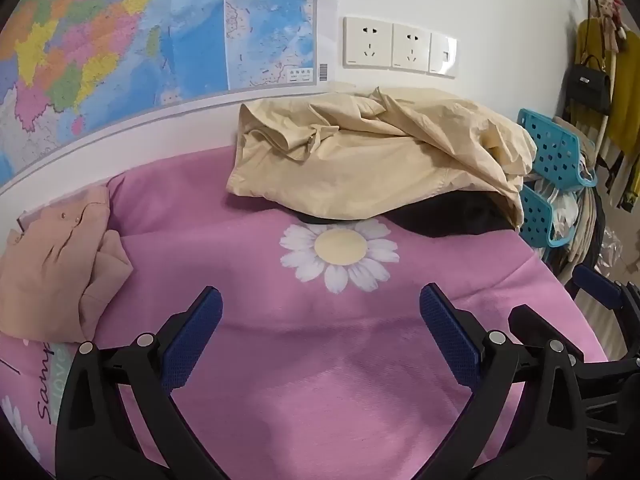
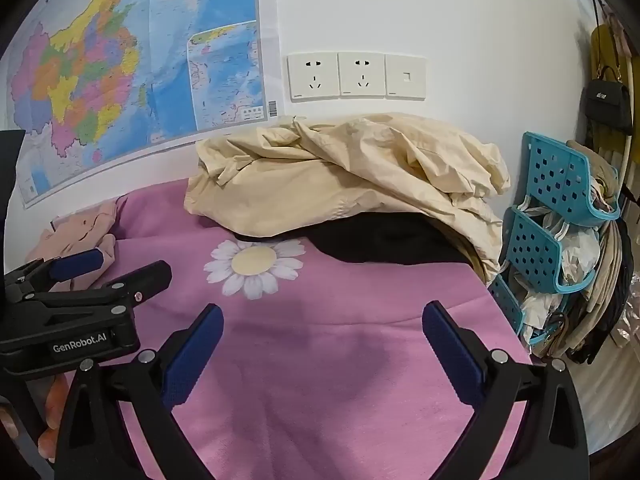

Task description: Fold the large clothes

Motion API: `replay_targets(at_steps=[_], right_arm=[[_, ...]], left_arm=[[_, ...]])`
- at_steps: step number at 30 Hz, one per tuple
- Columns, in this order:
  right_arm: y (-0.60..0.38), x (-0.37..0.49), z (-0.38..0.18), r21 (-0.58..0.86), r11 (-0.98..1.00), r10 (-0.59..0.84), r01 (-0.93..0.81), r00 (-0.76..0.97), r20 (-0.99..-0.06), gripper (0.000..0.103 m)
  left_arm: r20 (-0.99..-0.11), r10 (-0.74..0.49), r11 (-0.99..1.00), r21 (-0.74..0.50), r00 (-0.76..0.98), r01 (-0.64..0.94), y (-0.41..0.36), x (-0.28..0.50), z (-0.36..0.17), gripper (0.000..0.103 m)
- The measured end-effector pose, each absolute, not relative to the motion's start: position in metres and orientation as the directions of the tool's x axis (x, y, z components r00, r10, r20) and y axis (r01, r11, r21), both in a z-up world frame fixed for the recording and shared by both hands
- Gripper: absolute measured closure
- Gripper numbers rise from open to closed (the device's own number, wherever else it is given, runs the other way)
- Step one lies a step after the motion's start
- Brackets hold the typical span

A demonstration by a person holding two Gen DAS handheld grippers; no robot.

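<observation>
- Bedspread (image 1: 320,360): pink fabric with a white daisy print (image 1: 339,254) covers the work surface and fills the lower half of both wrist views.
- Wall map (image 1: 120,40): multicoloured, fixed to the white wall behind the surface, on the left side.
- Cream garment (image 1: 372,160): large, crumpled, unfolded. It lies at the far edge of the bedspread against the wall, below the sockets, and rests partly on top of a black garment (image 1: 444,220), which shows under its right-hand edge.
- Peach garment (image 1: 56,264): lies in a compact bundle at the far left of the bedspread, well apart from the cream garment.
- Blue perforated rack (image 2: 552,216): stands off the right edge of the surface, with bags and cloth items stuffed in its tiers.
- Wall sockets (image 1: 400,46): three white plates in a row above the cream garment.
- Left gripper (image 1: 320,340): jaws spread fully wide, nothing between the blue pads, angled down over bare bedspread short of the daisy.
- Right gripper (image 2: 322,356): jaws likewise released and empty, angled down over bare bedspread, just beside the left gripper and clear of all garments.
</observation>
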State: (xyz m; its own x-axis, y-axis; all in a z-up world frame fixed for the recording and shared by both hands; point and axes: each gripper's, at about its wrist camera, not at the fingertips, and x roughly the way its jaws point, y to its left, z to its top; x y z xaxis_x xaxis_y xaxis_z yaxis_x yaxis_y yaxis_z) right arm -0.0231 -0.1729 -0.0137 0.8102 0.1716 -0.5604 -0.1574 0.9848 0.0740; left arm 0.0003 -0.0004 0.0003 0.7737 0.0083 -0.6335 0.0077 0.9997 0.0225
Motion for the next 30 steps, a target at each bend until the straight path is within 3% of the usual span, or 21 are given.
replay_targets(at_steps=[30], right_arm=[[-0.182, -0.024, -0.003, 0.060, 0.988, 0.150, -0.139, 0.830, -0.537, 0.006]], left_arm=[[-0.620, -0.009, 1.000, -0.008, 0.785, 0.004, -0.008, -0.001, -0.001, 0.005]])
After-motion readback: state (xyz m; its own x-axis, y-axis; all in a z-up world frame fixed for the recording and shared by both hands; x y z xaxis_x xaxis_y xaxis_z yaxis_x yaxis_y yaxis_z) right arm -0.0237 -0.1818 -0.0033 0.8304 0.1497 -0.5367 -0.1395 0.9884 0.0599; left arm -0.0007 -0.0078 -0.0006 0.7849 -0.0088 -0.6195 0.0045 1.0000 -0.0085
